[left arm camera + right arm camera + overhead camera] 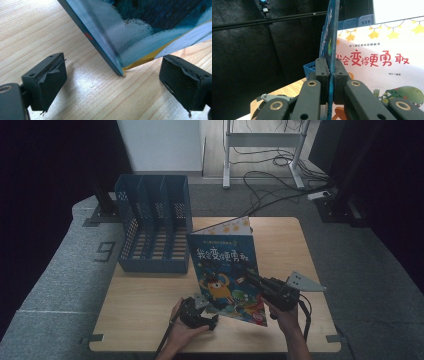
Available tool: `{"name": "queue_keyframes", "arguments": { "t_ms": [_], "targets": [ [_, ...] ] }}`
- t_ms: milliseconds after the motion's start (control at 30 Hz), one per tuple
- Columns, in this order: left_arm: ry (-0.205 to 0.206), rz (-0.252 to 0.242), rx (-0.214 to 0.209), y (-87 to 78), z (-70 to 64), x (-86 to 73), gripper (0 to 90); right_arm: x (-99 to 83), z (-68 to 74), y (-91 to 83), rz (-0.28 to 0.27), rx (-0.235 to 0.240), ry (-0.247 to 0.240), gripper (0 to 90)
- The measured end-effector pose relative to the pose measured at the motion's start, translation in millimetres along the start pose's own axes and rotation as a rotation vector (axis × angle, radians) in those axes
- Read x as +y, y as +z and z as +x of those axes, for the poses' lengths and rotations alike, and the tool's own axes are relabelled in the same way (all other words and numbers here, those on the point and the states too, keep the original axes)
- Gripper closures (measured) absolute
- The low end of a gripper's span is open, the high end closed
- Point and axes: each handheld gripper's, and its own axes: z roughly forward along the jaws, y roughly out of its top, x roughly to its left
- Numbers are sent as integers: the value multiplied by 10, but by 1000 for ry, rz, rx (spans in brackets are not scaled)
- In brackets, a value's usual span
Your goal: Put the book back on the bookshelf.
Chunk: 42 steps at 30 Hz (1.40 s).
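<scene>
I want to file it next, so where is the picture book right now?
In the high view the picture book stands at the table's middle, just right of the blue file rack, its cover pinched by the right gripper.

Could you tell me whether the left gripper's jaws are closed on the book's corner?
No, the left gripper has its jaws wide apart on either side of the book, whose corner rests on the table between them.
</scene>
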Motion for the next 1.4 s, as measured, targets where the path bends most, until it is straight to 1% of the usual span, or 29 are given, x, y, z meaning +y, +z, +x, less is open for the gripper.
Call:
{"name": "queue_keyframes", "arguments": {
  "t_ms": [333, 567, 600, 833, 967, 1100, 1333, 1400],
  "targets": [
    [-11, -6, 17, 34, 60, 34, 75, 2, 27, 12, 2, 8, -15, 854],
    [-15, -8, 19, 36, 66, 34, 76, -7, -3, 6, 1, 8, -7, 855],
    [-16, -9, 19, 35, 66, 32, 80, -10, -12, 7, 11, 5, -9, 855],
    [-13, -18, 16, 30, 62, 23, 93, -20, -61, -15, 15, 5, 2, 854],
    [-2, -21, 13, 24, 50, 19, 110, -24, -78, -24, 16, 5, 1, 851],
    [6, -27, 11, 21, 40, 16, 124, -35, -101, -38, 15, 9, 9, 847],
    [-7, -48, 14, -22, 65, 20, 125, -45, -126, -57, 17, 8, 9, 839],
    [-8, -61, 11, -55, 85, 29, 125, -46, -132, -68, 23, 9, -2, 836]
  ]
}}
